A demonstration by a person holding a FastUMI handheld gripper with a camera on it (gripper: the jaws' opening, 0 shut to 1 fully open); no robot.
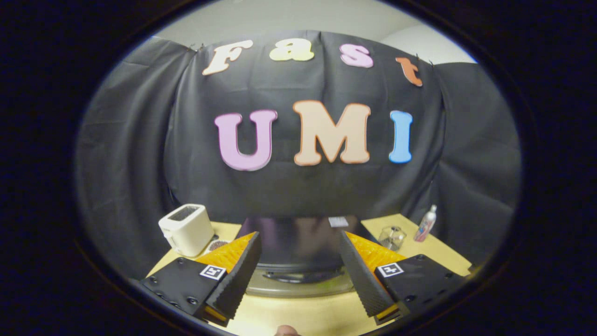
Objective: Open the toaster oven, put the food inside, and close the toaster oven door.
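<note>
The toaster oven point(298, 242) stands just ahead of me on the wooden table point(303, 315), seen from above: a dark glossy top, with the door handle point(298, 276) and pale front edge showing below it. Its door looks closed. My gripper point(303, 287) is open, with the black ribbed fingers point(235, 280) spread wide on either side of the oven's front and nothing between them. I cannot make out the food.
A white two-slot toaster point(186, 228) stands to the left of the oven, with a small round dish point(218, 244) beside it. To the right are a clear glass jar point(392, 237) and a small bottle point(426, 224) near the table's far edge.
</note>
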